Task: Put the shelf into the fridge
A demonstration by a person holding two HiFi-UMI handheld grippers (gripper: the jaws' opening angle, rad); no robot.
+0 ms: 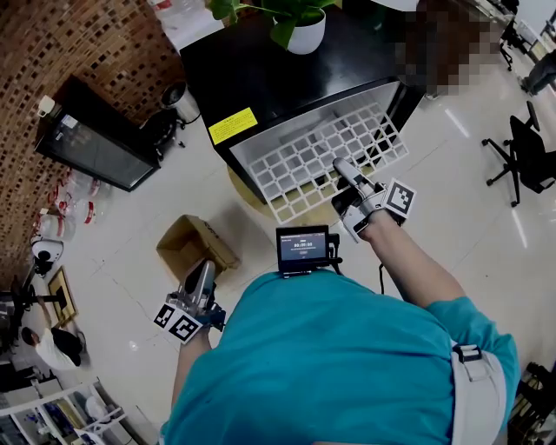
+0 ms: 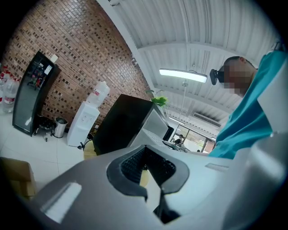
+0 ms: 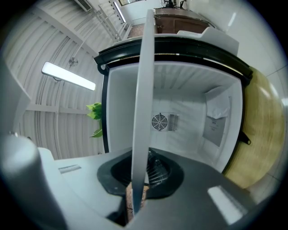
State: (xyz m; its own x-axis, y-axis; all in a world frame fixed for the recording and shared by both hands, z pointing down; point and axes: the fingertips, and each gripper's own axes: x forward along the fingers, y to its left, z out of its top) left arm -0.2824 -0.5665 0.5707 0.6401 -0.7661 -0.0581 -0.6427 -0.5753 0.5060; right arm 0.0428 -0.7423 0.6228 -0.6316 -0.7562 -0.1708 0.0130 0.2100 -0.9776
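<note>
The white grid shelf sticks out of the open black fridge, its far edge inside the cavity. My right gripper is shut on the shelf's near edge. In the right gripper view the shelf shows edge-on as a white strip running from between the jaws of the right gripper into the white fridge interior, which has a round fan on its back wall. My left gripper hangs low at my left side, shut and empty, away from the fridge; the left gripper holds nothing.
A cardboard box lies on the floor beside the left gripper. A potted plant stands on the fridge top. A black cabinet and a small bin stand by the brick wall. An office chair is at the right.
</note>
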